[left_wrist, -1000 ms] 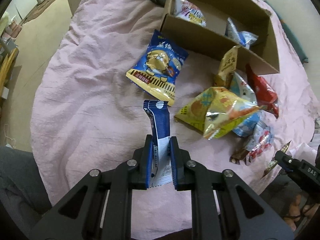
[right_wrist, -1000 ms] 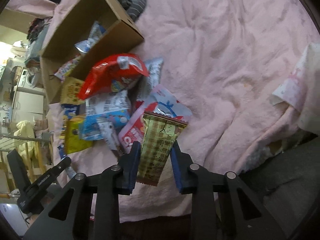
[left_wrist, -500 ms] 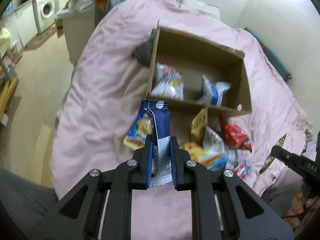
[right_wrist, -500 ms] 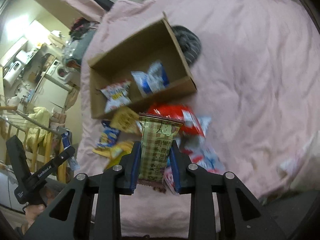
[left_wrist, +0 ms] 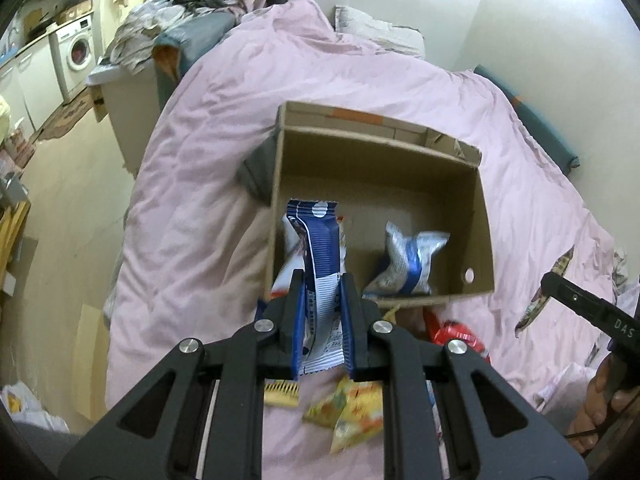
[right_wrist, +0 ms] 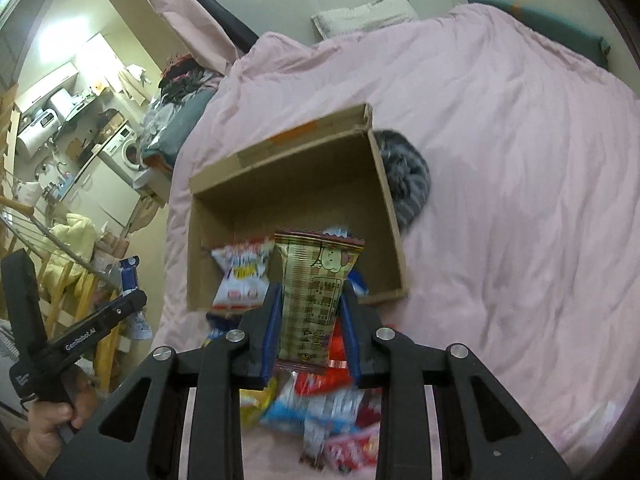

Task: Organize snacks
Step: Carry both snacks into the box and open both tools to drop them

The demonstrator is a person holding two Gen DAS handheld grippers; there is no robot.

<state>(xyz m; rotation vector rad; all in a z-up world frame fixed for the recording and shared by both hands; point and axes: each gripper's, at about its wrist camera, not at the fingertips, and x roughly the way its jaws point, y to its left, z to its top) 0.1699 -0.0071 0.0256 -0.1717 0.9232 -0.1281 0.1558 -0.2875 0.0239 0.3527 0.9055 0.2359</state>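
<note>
Left gripper (left_wrist: 322, 300) is clamping a blue-and-white striped snack packet (left_wrist: 320, 256), long axis running straight ahead along the fingers, top edge reaching over the open brown cardboard box (left_wrist: 478, 216) ahead. Right gripper (right_wrist: 308, 308) is pinching a tan plaid snack packet (right_wrist: 316, 280), also pointing forward at the box. Box floor is mostly free; two bags lying at its near wall. Loose snack pile (right_wrist: 320, 412) below the right gripper is blurring, partly hidden.
</note>
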